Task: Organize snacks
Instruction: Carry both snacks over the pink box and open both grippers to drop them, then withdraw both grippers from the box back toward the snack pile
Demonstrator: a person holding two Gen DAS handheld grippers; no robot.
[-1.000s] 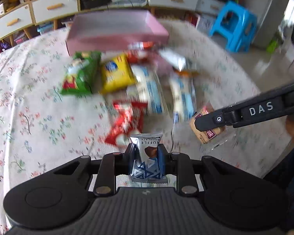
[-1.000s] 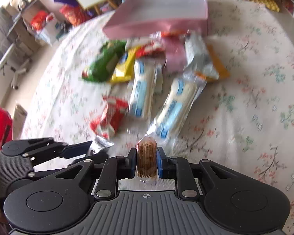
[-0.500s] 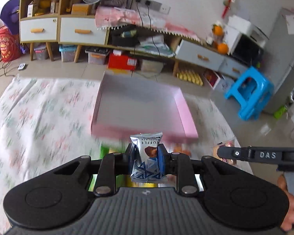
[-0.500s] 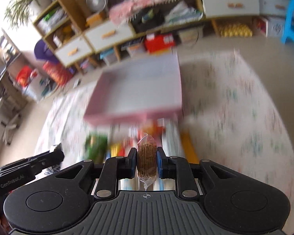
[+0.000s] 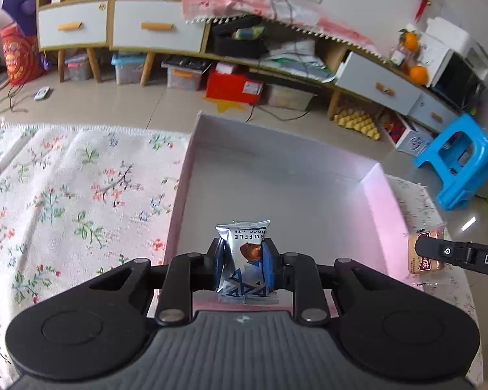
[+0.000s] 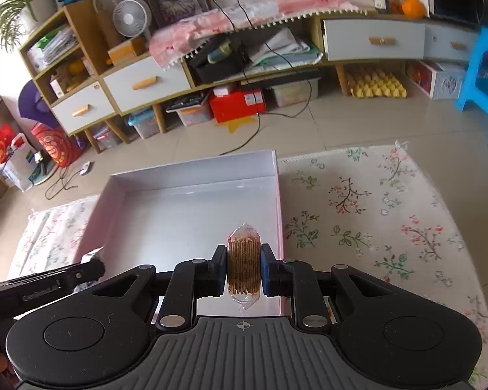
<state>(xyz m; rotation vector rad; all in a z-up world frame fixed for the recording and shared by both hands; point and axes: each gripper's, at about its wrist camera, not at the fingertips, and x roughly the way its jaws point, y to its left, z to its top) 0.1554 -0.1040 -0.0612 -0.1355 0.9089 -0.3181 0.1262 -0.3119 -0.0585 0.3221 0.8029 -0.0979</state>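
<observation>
Through the left wrist camera we see our left gripper (image 5: 243, 260) clenched on a silver-and-blue foil chocolate packet (image 5: 243, 258), held above the near end of the shallow pink cardboard box (image 5: 385, 208). Only this view shows the printed face of the clear-wrapped biscuit pack (image 5: 426, 256) at the far right, pinched by our right gripper (image 5: 421, 249).

The right wrist camera shows that same biscuit pack (image 6: 244, 268) edge-on, its ridged brown wafers gripped tight between the right gripper (image 6: 244, 268), beside the box's right wall (image 6: 278, 195); our left gripper (image 6: 92, 265) enters low on the left.

The box rests on a white floral cloth (image 5: 65, 195). Beyond lie a tiled floor (image 6: 358, 123), a wooden drawer cabinet (image 5: 156, 29), a blue plastic stool (image 5: 458, 159) and a red carton (image 6: 237, 105).

The packet reads "RUFFLE" and "HOCOLATE" upside down; the gripper arms read "DAS" and "GenRobot.AI".
</observation>
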